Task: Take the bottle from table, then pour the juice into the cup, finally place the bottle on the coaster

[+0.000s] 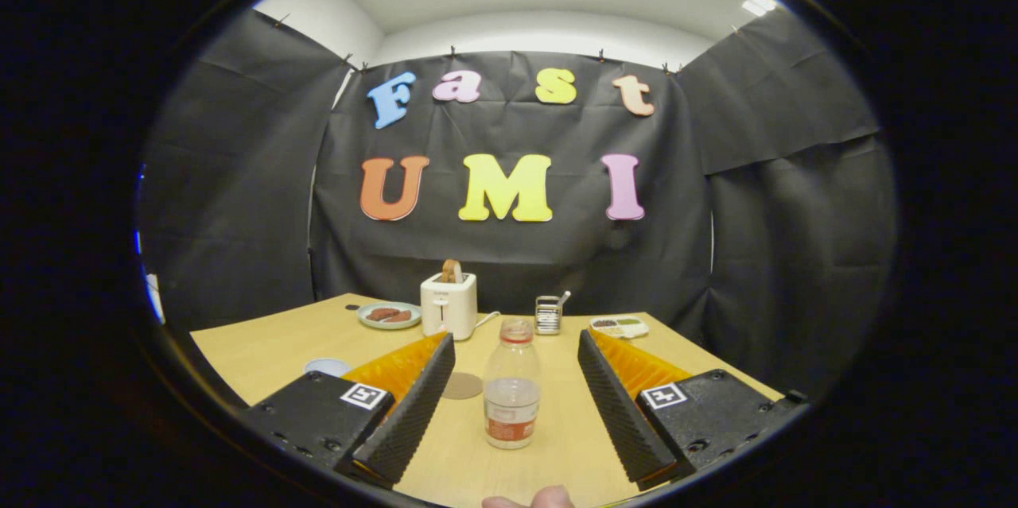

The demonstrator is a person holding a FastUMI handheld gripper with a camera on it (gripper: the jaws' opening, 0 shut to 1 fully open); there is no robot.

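The gripper is wide open and holds nothing. Its two fingers run forward over the bench, one on each side of the bottle, with a clear gap of bare wood between each finger and the bottle. Neither finger touches it.

The bottle stands upright on the bench between the fingers, at 12 o'clock from the gripper's base. It is clear plastic with a pinkish cap and an orange-red label band on the lower part. The liquid level cannot be read with certainty.

At 6 o'clock, at the near end of the bench, a fingertip of the person is visible.

Just beside the left finger's tip, at about 10 o'clock from the bottle, a round brown coaster lies flat on the bench, partly hidden by that finger. Further out at 9 o'clock, beyond the left finger's outer side, is the rim of a pale round cup; only its top is visible.

Beyond the fingers, along the far side of the bench: at 11 o'clock a white toaster with a slice of bread standing in its slot; left of it a plate with brown food; at 12 to 1 o'clock a small metal rack; at 1 o'clock a shallow tray with dark and green contents.
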